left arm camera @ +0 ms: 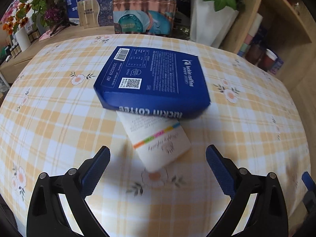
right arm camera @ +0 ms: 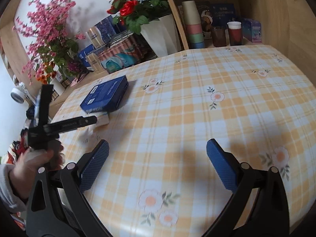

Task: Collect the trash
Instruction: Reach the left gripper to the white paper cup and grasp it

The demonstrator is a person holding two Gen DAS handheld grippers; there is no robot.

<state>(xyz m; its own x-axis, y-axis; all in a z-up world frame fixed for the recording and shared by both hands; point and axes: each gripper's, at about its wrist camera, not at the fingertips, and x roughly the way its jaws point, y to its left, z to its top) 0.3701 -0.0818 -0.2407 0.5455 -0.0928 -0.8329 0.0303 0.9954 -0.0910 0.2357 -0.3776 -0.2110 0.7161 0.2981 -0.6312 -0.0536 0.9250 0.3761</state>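
A blue coffee box (left arm camera: 152, 81) lies flat on the checked tablecloth, its near edge resting on a white carton (left arm camera: 160, 144) with a coloured stripe. My left gripper (left arm camera: 158, 169) is open, its blue fingers spread just short of the white carton's near end. In the right wrist view the blue coffee box (right arm camera: 105, 95) sits far left with the white carton (right arm camera: 102, 120) peeking out beneath it. The left gripper's black body (right arm camera: 65, 125) reaches toward them, held by a hand (right arm camera: 33, 167). My right gripper (right arm camera: 158, 165) is open over bare tablecloth, holding nothing.
The table (right arm camera: 197, 108) carries a yellow checked floral cloth. Behind it stand gift boxes (left arm camera: 142, 15), a white vase with red flowers (right arm camera: 158, 33), pink blossoms (right arm camera: 47, 31), and a wooden shelf with stacked cups (right arm camera: 193, 25) and jars (right arm camera: 235, 33).
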